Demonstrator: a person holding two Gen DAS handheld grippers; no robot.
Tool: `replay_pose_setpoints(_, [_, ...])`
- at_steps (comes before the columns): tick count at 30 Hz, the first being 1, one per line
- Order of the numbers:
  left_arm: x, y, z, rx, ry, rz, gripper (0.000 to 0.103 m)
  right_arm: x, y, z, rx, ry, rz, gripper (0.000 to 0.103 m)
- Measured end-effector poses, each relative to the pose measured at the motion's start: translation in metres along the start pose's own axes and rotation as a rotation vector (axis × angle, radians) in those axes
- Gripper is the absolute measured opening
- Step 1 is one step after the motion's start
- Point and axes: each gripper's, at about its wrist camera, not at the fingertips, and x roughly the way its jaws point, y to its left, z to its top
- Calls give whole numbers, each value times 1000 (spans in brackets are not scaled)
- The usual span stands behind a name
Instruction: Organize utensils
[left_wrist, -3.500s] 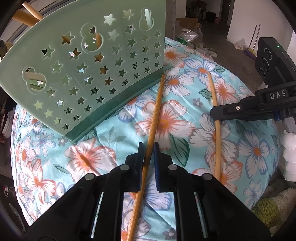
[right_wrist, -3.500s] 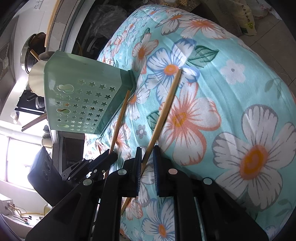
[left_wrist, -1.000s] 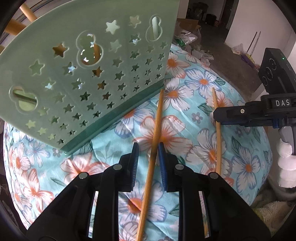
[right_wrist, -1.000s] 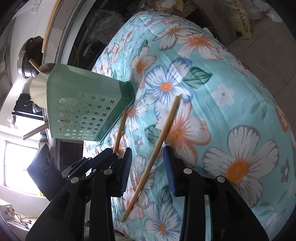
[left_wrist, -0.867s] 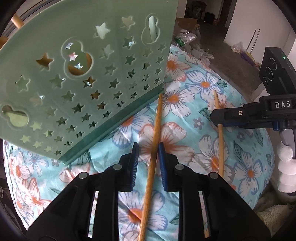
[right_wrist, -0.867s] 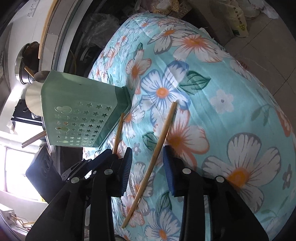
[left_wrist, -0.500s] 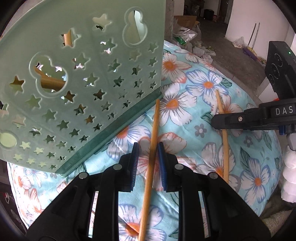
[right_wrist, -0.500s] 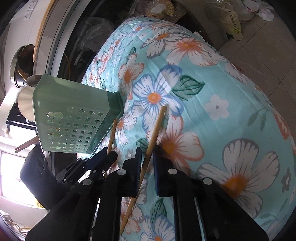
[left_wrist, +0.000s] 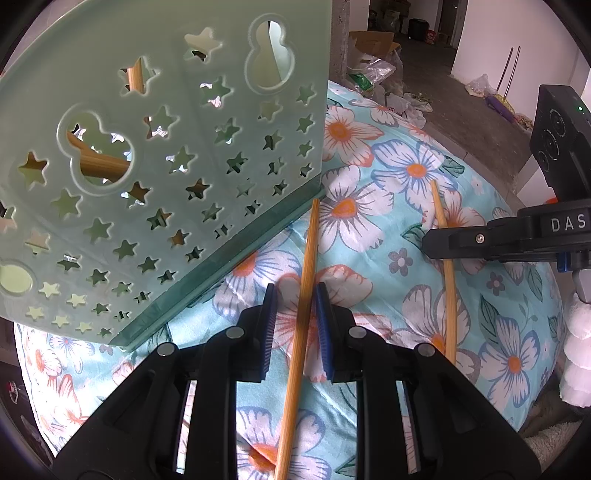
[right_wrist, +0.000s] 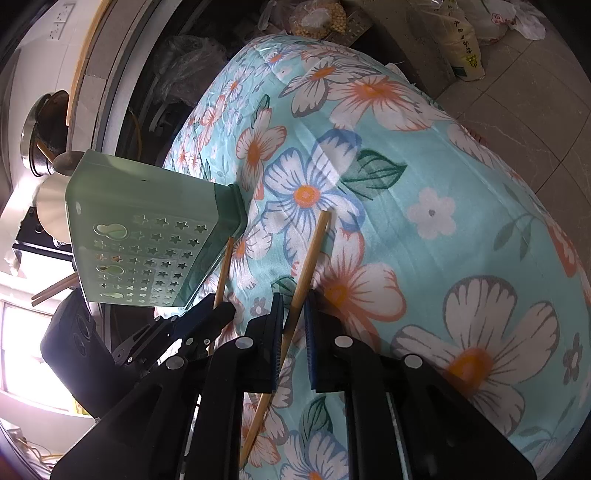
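Two wooden chopsticks lie on a floral cloth. My left gripper straddles one chopstick; its jaws stand a little apart on either side of it. That chopstick's far tip reaches the base of a pale green star-pierced utensil holder, which holds more wooden sticks. My right gripper is shut on the other chopstick, which also shows in the left wrist view beside the right gripper's finger. The holder and the left gripper show at the left of the right wrist view.
The floral cloth covers a rounded cushion-like mound that drops away on all sides. Tiled floor with sacks lies beyond. A metal pot and counter stand behind the holder. A white fluffy thing is at the right edge.
Both grippers opened off their chopsticks about a second ago. The right gripper has shut on its chopstick again. The left gripper stays slightly open and has moved closer to the holder.
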Motion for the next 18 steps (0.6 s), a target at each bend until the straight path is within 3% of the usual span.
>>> replay_pose_setpoints(18, [2, -2, 2, -1, 0, 1, 19, -2, 0, 0, 1, 1, 1, 10])
